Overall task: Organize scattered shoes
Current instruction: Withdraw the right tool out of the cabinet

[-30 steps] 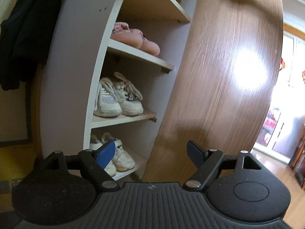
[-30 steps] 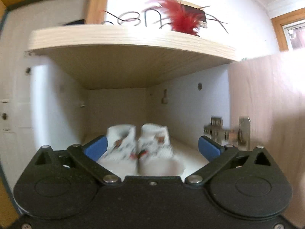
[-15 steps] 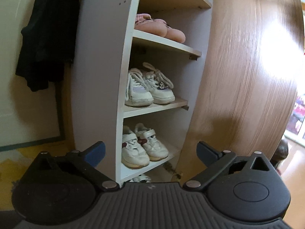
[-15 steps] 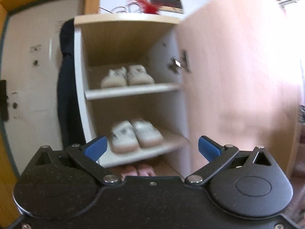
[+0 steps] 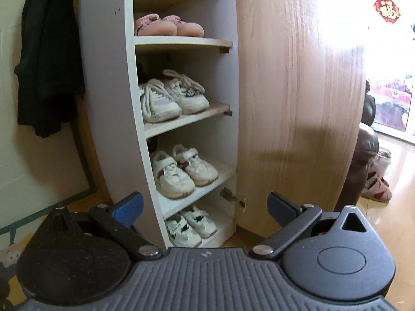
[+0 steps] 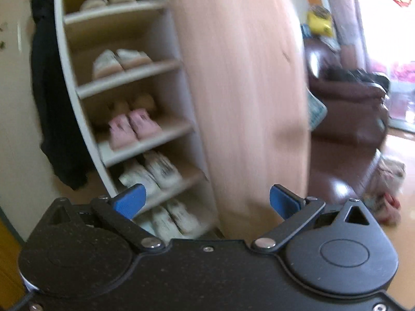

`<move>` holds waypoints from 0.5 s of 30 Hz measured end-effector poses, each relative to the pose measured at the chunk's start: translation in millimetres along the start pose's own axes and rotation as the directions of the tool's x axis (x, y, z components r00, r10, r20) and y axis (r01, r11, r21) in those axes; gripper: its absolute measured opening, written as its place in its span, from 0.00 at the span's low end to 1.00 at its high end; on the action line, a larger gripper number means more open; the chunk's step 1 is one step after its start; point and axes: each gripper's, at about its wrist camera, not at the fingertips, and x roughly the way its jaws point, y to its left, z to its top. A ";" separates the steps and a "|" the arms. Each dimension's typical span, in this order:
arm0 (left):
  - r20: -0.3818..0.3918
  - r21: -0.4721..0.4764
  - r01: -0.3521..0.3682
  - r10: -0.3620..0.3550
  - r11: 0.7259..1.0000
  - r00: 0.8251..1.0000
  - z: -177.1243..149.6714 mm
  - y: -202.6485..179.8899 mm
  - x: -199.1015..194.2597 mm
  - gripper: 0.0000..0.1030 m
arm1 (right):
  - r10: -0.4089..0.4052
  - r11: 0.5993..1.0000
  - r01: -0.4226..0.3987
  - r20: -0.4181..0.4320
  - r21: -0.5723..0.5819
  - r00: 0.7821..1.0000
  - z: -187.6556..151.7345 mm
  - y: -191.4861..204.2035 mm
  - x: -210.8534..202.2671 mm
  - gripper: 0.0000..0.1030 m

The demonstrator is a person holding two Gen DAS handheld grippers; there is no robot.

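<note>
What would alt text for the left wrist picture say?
An open shoe cabinet holds pairs of small shoes: pink shoes above, white sneakers below. The left gripper hangs open and empty before it, beside the wooden door.

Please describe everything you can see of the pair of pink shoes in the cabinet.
The pink shoes are a small, soft-looking pair with rounded toes and a textured, knit-like collar at the ankle. They stand upright, side by side and touching, on a white shelf of the open shoe cabinet, above the laced white sneakers. In the right wrist view the pair is blurred, toes toward the camera. Neither tool touches them.
</note>
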 end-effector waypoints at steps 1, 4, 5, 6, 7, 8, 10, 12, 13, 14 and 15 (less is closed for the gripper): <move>-0.002 0.003 -0.002 0.002 1.000 1.000 -2.5 -2.1 -2.2 0.99 | -0.003 1.000 0.003 -0.015 0.011 1.000 -13.2 -6.5 2.5 1.00; -0.012 0.007 -0.008 0.008 1.000 1.000 -7.3 -6.9 -7.5 0.99 | -0.016 0.999 0.018 -0.048 0.035 0.999 -39.6 -19.5 9.1 1.00; -0.015 0.008 -0.009 0.009 1.000 1.000 -8.7 -7.9 -8.9 0.99 | -0.024 0.999 0.026 -0.054 0.035 0.998 -46.9 -22.4 10.4 1.00; -0.021 0.008 -0.011 0.011 1.000 1.000 -10.5 -8.8 -9.7 0.99 | -0.030 0.999 0.033 -0.061 0.038 0.998 -55.0 -25.6 11.3 1.00; -0.026 0.007 -0.012 0.012 1.000 1.000 -12.2 -9.7 -10.5 0.99 | -0.038 0.998 0.041 -0.072 0.044 0.997 -65.0 -30.0 12.8 1.00; -0.030 0.008 -0.013 0.013 1.000 0.999 -13.8 -10.3 -11.2 0.99 | -0.041 0.998 0.045 -0.084 0.050 0.996 -74.6 -34.0 13.3 1.00; -0.046 0.011 -0.013 0.014 1.000 0.999 -18.1 -12.6 -12.4 0.99 | -0.037 0.997 0.044 -0.108 0.062 0.993 -87.6 -39.4 16.2 1.00; -0.061 0.014 -0.012 0.013 1.000 0.998 -21.5 -14.7 -12.9 0.99 | -0.039 0.996 0.048 -0.124 0.069 0.992 -97.1 -44.1 16.4 1.00; -0.069 0.011 -0.014 0.015 1.000 0.998 -23.6 -15.9 -14.0 0.99 | -0.044 0.996 0.054 -0.133 0.069 0.990 -102.5 -45.8 17.7 1.00; -0.072 0.009 -0.012 0.013 1.000 0.997 -25.2 -16.8 -15.3 0.99 | -0.050 0.996 0.060 -0.138 0.065 0.989 -106.3 -46.4 18.2 1.00; -0.075 0.012 -0.009 0.010 1.000 0.997 -26.7 -18.0 -16.4 0.99 | -0.055 0.996 0.065 -0.150 0.064 0.987 -112.1 -48.2 19.4 1.00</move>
